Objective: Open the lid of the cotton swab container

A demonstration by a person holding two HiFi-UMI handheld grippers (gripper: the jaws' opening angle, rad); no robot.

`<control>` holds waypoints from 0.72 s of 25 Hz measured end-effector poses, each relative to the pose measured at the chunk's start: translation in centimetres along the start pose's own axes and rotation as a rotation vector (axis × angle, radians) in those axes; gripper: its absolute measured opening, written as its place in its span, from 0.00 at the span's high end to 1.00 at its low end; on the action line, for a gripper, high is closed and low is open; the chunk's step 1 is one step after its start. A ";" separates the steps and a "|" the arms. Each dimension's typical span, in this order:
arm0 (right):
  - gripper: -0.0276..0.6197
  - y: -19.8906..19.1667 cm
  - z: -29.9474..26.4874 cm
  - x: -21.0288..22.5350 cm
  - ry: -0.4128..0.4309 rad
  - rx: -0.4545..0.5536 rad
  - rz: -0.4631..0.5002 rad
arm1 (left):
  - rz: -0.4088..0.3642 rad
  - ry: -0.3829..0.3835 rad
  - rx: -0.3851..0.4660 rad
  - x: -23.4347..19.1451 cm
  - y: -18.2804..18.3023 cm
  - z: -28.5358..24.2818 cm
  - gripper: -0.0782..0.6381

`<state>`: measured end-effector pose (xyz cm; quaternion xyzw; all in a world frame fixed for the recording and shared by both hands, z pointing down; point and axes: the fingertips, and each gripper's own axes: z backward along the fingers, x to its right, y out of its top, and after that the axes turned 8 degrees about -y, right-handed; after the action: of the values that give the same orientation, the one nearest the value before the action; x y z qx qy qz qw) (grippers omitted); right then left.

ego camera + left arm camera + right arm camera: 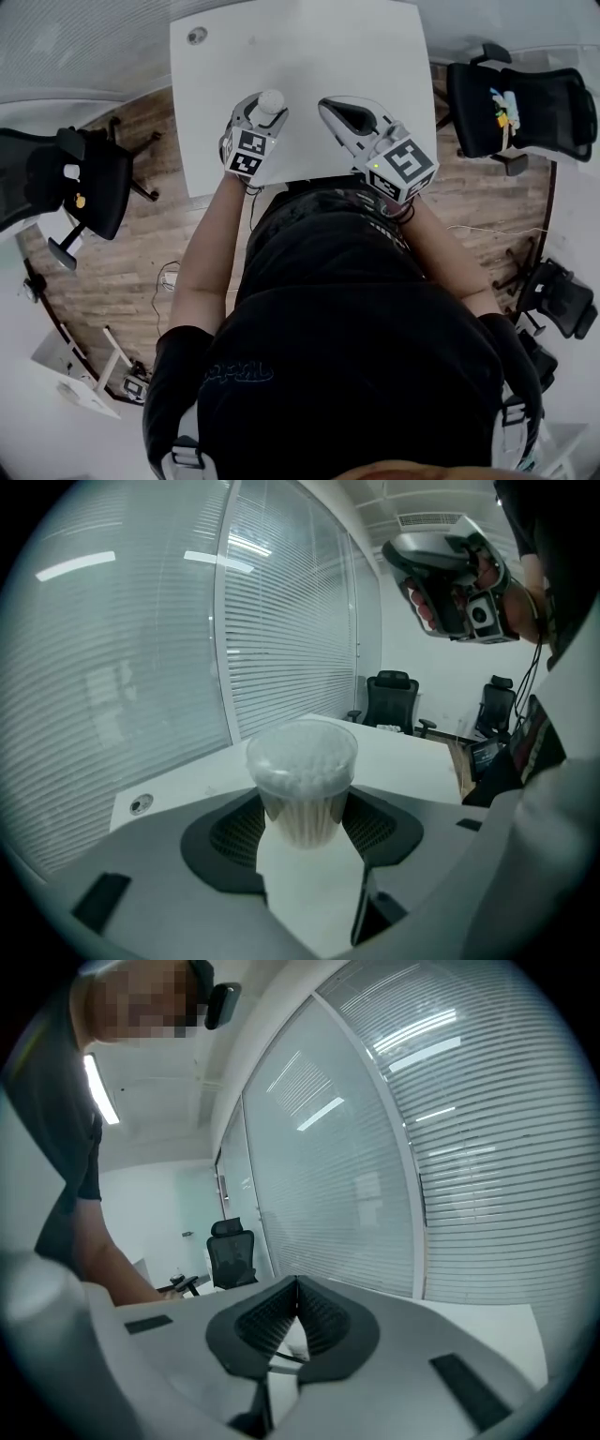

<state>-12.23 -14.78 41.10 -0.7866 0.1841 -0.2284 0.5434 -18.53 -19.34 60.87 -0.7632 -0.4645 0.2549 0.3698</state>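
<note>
Between the left tool's [268, 105] [304, 832] jaws stands the cotton swab container [271, 97] [302, 772], upright, a clear round tub packed with white-tipped swabs. The ribbed pads [234, 832] press on its lower wall from either side, so the tool stands fairly wide and clamped on the tub. The top of the tub rises above the jaws towards the far end of the tool. Beneath and beyond this tool lies the white counter [309, 37] [403, 757], though no view shows whether the tub's base touches it. Whether the lid sits on the tub cannot be told either (the swab heads show plainly through the clear top). To the right of the left tool, apart from it and held higher, is the right tool [336, 111] [450, 574] [296, 1302], gripped in the person's hand [427, 607]. Its jaws are pressed together at the tips, and a thin sliver low between them is too slight to name. Past the right tool's far side stands a black office chair [520, 108], well clear of the counter.
</note>
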 end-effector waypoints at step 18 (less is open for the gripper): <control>0.92 1.2 1.4 -2.4 0.034 0.003 0.062 | 0.050 -0.130 0.048 5.4 3.8 6.0 0.52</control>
<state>-13.50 -12.81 39.15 -0.7758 0.2175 -0.2250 0.5480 -18.55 -13.62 53.96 -0.7475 -0.4620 0.3242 0.3503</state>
